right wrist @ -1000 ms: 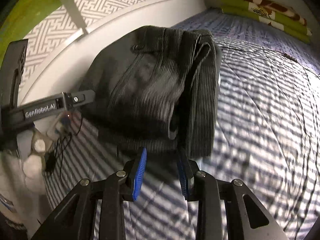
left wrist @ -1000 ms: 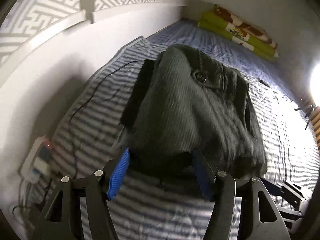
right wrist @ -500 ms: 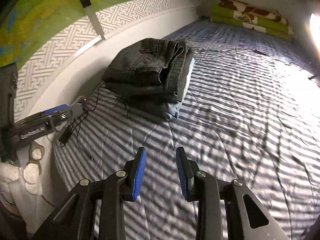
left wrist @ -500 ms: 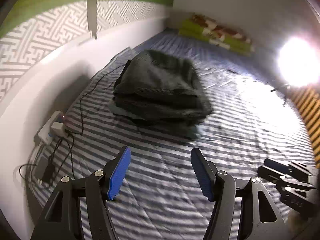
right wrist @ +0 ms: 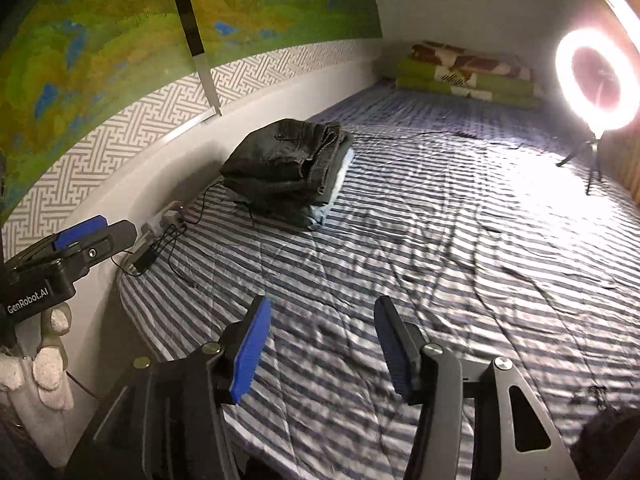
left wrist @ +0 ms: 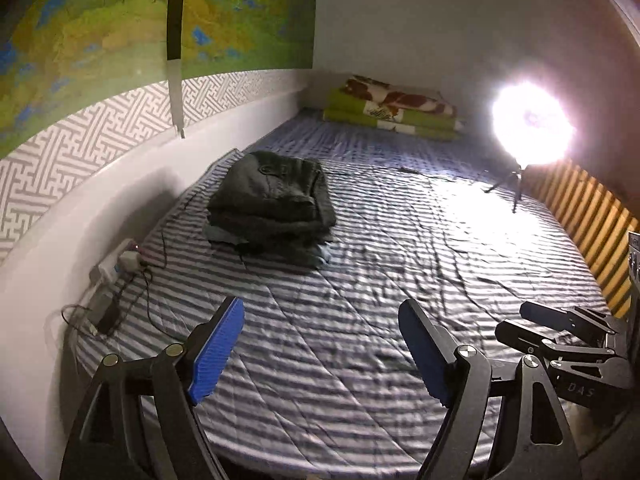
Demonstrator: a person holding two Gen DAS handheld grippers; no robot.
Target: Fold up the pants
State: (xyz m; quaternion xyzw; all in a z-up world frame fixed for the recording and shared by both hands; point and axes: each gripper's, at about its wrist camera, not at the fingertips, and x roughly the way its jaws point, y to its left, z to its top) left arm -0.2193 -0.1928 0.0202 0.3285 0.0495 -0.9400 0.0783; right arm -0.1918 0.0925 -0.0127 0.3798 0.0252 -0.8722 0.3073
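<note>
Folded dark corduroy pants [left wrist: 274, 196] [right wrist: 286, 160] lie on top of a small stack of folded clothes on the striped bed [left wrist: 360, 320], near the wall on the left. My left gripper [left wrist: 322, 320] hovers far in front of the stack, its jaws opening with nothing between the blue pads. My right gripper [right wrist: 322, 324] is likewise well back from the pants [right wrist: 286, 160], jaws opening and empty. The right gripper shows at the lower right of the left wrist view [left wrist: 560, 332], and the left one [right wrist: 76, 240] at the left edge of the right wrist view.
A power strip with chargers and cables [left wrist: 120, 264] [right wrist: 160, 236] lies by the wall. A bright ring light on a tripod [left wrist: 528, 128] [right wrist: 600, 80] stands at the right. Folded green bedding [left wrist: 392, 112] rests at the far end. A gloved hand [right wrist: 44, 364] shows lower left.
Both grippers let go of the pants and pulled back and up, away from the stack. The pants now lie folded on the pile. Both jaws stand wider than before.
</note>
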